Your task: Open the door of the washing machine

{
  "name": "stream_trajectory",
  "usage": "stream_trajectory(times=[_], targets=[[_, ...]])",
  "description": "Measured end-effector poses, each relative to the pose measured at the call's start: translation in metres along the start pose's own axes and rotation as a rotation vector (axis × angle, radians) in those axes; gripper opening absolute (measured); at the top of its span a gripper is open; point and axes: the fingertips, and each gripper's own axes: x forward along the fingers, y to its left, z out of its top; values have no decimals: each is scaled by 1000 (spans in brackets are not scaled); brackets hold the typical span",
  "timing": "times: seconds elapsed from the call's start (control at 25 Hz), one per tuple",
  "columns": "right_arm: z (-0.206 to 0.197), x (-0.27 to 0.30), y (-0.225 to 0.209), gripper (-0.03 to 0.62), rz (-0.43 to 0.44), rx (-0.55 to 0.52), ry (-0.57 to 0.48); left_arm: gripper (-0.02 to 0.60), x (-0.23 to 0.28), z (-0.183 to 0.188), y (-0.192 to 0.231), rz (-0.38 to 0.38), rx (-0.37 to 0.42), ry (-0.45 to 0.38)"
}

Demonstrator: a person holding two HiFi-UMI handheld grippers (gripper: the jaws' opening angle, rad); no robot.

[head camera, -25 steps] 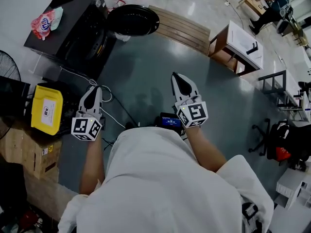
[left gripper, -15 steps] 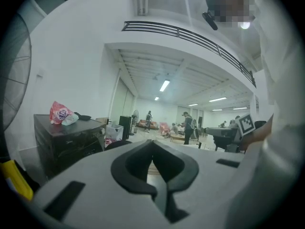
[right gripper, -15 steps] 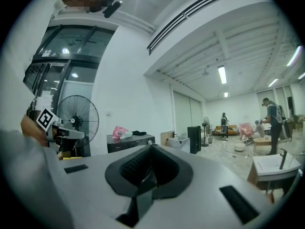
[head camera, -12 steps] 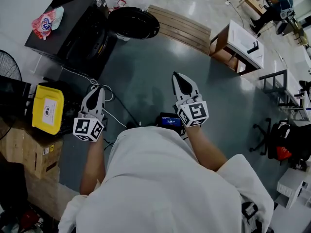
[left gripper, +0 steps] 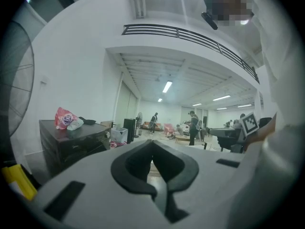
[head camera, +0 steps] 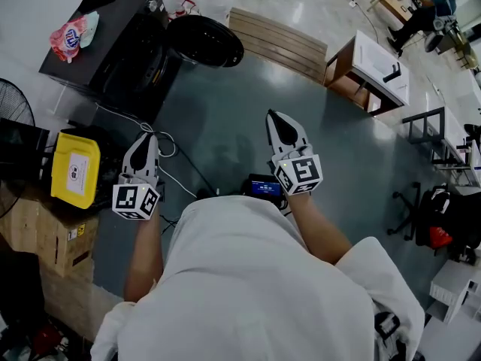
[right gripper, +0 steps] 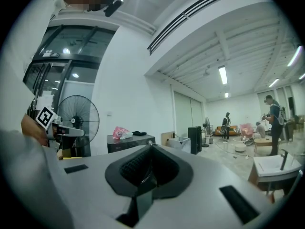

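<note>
The black washing machine (head camera: 113, 43) stands at the head view's top left, with a pink packet on its lid. Its round dark door (head camera: 204, 40) hangs swung out to the right of the cabinet. My left gripper (head camera: 145, 138) hovers over the floor well short of the machine, jaws shut and empty. The right gripper (head camera: 275, 119) is level beside it, also shut with nothing held. In the left gripper view the machine (left gripper: 71, 144) sits low left beyond the closed left gripper (left gripper: 152, 143). The right gripper view shows the machine (right gripper: 131, 143) past the closed right gripper (right gripper: 149, 148).
A yellow box (head camera: 75, 170) and a cardboard box (head camera: 45, 232) lie left of my left hand, with a fan (head camera: 15, 104) behind. A white cable (head camera: 176, 175) trails on the floor. Wooden pallet (head camera: 278, 40) and white table (head camera: 379, 66) stand to the right.
Both grippers have kept still and shut. The round door appears slightly lower in the head view than a second ago.
</note>
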Motion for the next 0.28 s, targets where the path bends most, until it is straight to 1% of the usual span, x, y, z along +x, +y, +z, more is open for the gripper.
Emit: stream_trajectory(times=[0.28], targets=[[-3, 0, -9, 31, 2, 6, -1, 9, 7, -5, -3, 30, -4, 11]])
